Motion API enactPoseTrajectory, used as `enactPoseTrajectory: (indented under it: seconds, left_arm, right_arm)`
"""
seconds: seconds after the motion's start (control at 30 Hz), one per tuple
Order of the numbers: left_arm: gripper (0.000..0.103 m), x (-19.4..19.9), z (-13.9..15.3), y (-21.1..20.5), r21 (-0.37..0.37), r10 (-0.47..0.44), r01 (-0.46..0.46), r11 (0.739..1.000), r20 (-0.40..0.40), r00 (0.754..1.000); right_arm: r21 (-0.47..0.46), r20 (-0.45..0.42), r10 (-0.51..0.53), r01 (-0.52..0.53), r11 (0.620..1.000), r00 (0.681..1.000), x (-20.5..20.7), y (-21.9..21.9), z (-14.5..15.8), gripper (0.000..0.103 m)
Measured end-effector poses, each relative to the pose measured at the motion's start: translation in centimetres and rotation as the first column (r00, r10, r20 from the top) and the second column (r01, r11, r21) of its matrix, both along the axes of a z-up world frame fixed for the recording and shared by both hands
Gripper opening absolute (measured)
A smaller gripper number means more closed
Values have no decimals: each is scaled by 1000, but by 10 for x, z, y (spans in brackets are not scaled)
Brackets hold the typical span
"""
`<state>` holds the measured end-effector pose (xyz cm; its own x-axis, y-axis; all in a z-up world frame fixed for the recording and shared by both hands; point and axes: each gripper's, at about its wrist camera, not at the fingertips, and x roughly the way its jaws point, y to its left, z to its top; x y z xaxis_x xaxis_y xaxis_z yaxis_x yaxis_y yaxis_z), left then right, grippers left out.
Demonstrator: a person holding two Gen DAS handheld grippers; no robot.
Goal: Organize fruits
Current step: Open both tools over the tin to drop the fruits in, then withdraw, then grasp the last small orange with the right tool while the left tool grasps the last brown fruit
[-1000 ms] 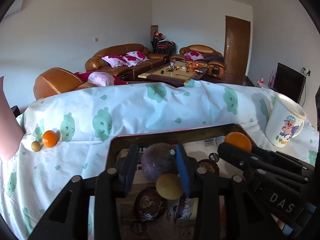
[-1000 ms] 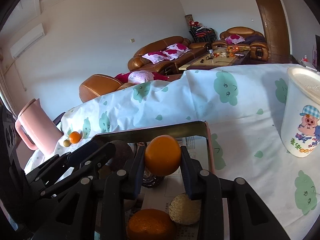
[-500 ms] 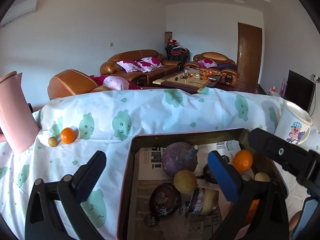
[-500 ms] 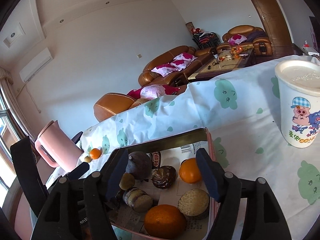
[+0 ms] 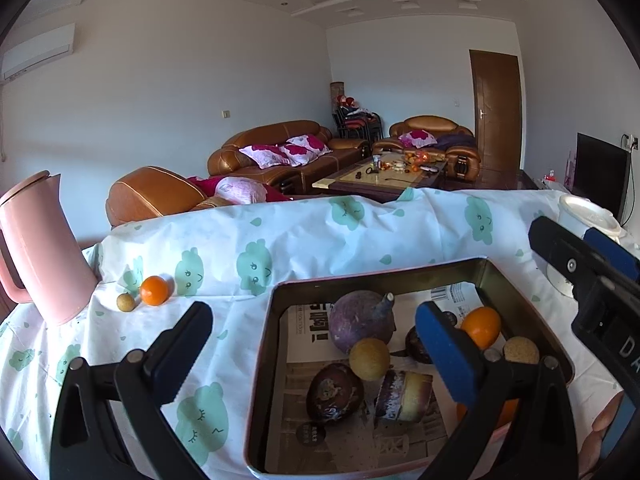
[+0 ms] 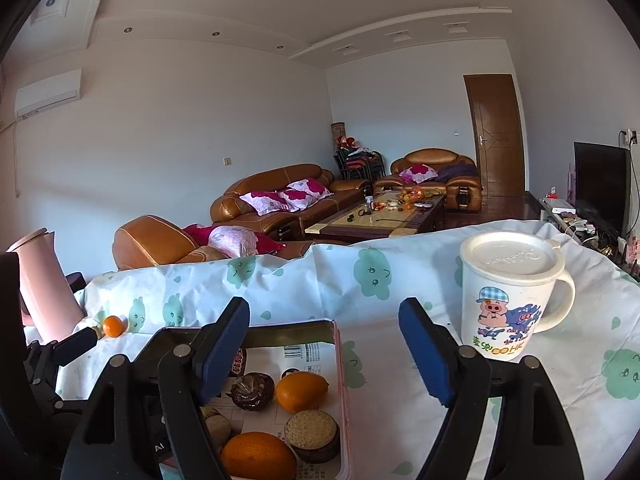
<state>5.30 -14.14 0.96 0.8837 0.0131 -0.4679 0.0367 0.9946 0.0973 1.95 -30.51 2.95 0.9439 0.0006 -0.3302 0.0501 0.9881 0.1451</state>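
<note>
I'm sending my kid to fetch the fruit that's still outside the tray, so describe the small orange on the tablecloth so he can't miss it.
Find the tall pink pitcher at the far left of the tablecloth. Just to its right, outside the metal tray, sits the small orange. Right beside it is a smaller tan round fruit; the orange is the bigger, bright one, farther from the pitcher.

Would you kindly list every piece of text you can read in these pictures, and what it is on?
"D": right gripper body, cut off.
"AI": left gripper body, partly hidden.
Mug: lid script and coloured characters under the pig, unreadable.
Tray newspaper lining: print and barcode too blurred.
</note>
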Motion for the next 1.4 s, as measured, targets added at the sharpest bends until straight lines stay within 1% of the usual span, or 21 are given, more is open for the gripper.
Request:
enactPoseTrajectory:
  seconds: [0.1, 0.23, 0.4, 0.57, 0.67, 0.8, 0.9, 1.0, 1.07, 1.13, 1.3, 1.4]
  left_arm:
    - [103, -4, 1, 4, -20, -6, 6, 1000, 9, 1000]
    - [103, -11, 3, 6, -39, -43, 44, 998, 28, 999]
    - [103, -18, 3, 4, -32, -72, 73, 997, 30, 997]
    - [103, -25, 3, 3, -25, -111, 112, 993, 25, 994]
    - [103, -28, 2, 6, -40, -138, 138, 990, 7, 990]
    - [103, -35, 3, 15, -66, -137, 137, 988, 11, 991]
    - [103, -41, 3, 21, -71, -136, 137, 988, 21, 990]
    - [103, -42, 3, 27, -43, -134, 134, 990, 15, 991]
    - [103, -40, 3, 33, -12, -117, 117, 993, 15, 993]
    - [103, -36, 3, 43, 4, -91, 91, 996, 18, 996]
    - [103, -23, 2, 77, 37, -13, 12, 999, 21, 1000]
    - [103, -14, 1, 104, 39, 41, -41, 998, 11, 999]
  right_arm:
    - [1, 9, -9, 9, 1000, 1000, -5, -2, 0, 79]
    - [2, 10, -17, 17, 1000, 1000, -11, 0, 0, 79]
    - [11, 16, -22, 22, 1000, 1000, -20, 5, 1, 79]
    - [-3, 30, -46, 46, 999, 999, -31, 11, 2, 79]
    - [1, 24, -65, 65, 998, 998, -37, 12, 2, 79]
    - [30, 8, -80, 80, 996, 997, -44, 12, 1, 79]
    - [46, 1, -81, 80, 996, 997, -49, 16, 0, 79]
    - [56, -10, -64, 64, 996, 998, -51, 25, -1, 79]
    - [38, -14, -51, 51, 998, 999, -48, 35, -1, 79]
    - [28, -16, -32, 32, 999, 999, -45, 46, -2, 79]
    - [60, -44, 11, -9, 998, 999, -28, 75, -6, 79]
    - [54, -44, 45, -43, 998, 998, -17, 101, -7, 79]
